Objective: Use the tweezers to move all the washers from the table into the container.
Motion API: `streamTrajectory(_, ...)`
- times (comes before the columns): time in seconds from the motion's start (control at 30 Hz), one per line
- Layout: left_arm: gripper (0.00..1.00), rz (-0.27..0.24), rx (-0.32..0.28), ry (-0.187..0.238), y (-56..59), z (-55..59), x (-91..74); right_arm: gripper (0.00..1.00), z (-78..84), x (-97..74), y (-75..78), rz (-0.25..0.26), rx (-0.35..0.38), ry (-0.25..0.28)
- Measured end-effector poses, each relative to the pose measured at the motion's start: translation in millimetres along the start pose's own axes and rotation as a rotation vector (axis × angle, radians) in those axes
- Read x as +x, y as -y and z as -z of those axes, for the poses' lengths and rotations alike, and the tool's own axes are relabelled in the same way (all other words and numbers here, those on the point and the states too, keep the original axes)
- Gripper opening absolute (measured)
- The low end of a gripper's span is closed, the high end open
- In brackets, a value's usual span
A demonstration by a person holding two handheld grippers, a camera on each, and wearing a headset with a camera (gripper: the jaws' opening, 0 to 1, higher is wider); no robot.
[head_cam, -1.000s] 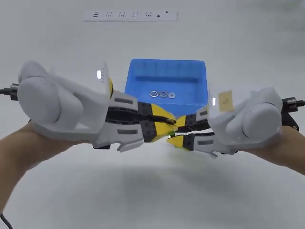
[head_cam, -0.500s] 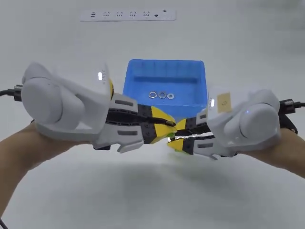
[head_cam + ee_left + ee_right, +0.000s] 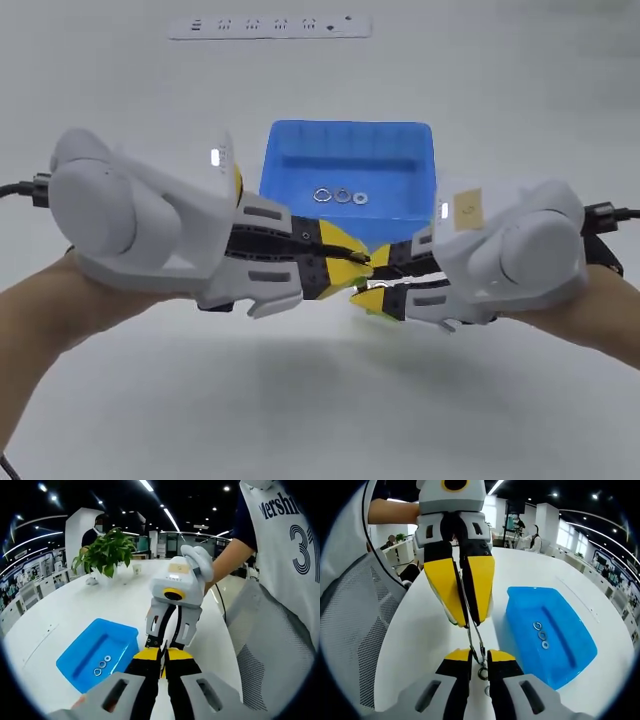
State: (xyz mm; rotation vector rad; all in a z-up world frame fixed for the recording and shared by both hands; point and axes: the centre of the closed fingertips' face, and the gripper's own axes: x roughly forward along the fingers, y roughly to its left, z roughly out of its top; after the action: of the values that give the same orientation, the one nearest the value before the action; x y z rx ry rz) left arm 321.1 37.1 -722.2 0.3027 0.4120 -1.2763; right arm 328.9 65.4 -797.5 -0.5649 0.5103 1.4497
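My left gripper point(image 3: 360, 260) and right gripper point(image 3: 364, 292) meet tip to tip just above the white table, in front of the blue container point(image 3: 290, 170). Three washers point(image 3: 342, 196) lie in a row inside the container point(image 3: 570, 645). Thin metal tweezers point(image 3: 469, 630) run from the left gripper's yellow jaws point(image 3: 468, 622) down into my right gripper point(image 3: 480, 656), whose jaws are closed on them. A small metal ring point(image 3: 482, 672) shows at the tweezers' near end. In the left gripper view my left gripper point(image 3: 163, 655) is shut, facing the right gripper point(image 3: 162, 642), with the washers point(image 3: 101, 664) to the left.
A white power strip point(image 3: 270, 27) lies at the table's far edge. A potted plant point(image 3: 106, 552) stands further along the table. A mesh chair point(image 3: 350, 630) and a person's torso are close behind the grippers. Bare tabletop lies all around the container point(image 3: 85, 655).
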Motion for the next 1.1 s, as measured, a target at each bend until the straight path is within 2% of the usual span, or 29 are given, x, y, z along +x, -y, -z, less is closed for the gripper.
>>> streamTrajectory(0.2, 0.06, 0.001, -0.002, 0.006, -2.4, -0.9, 1.3, 0.13, -0.4, -1.4, 1.1, 0.003, -0.018, -0.002)
streamTrajectory(0.33, 0.06, 0.007, -0.007, 0.011, -2.7, -1.7, 2.6, 0.13, -6.6, -5.8, -0.3, 0.001, -0.033, 0.025)
streamTrajectory(0.63, 0.06, 0.018, -0.023, 0.016, -5.4, -2.9, 4.2, 0.11, -5.9, -5.9, -0.3, -0.006, -0.043, 0.014)
streamTrajectory(0.93, 0.07, 0.028, -0.048, 0.018, -1.1, -2.6, 1.3, 0.10, -7.4, -6.1, -2.9, -0.009, -0.040, 0.013)
streamTrajectory(1.1, 0.06, 0.026, -0.039, 0.022, 0.6, -8.4, -6.0, 0.10, -15.3, -9.6, -3.5, -0.005, -0.041, 0.020)
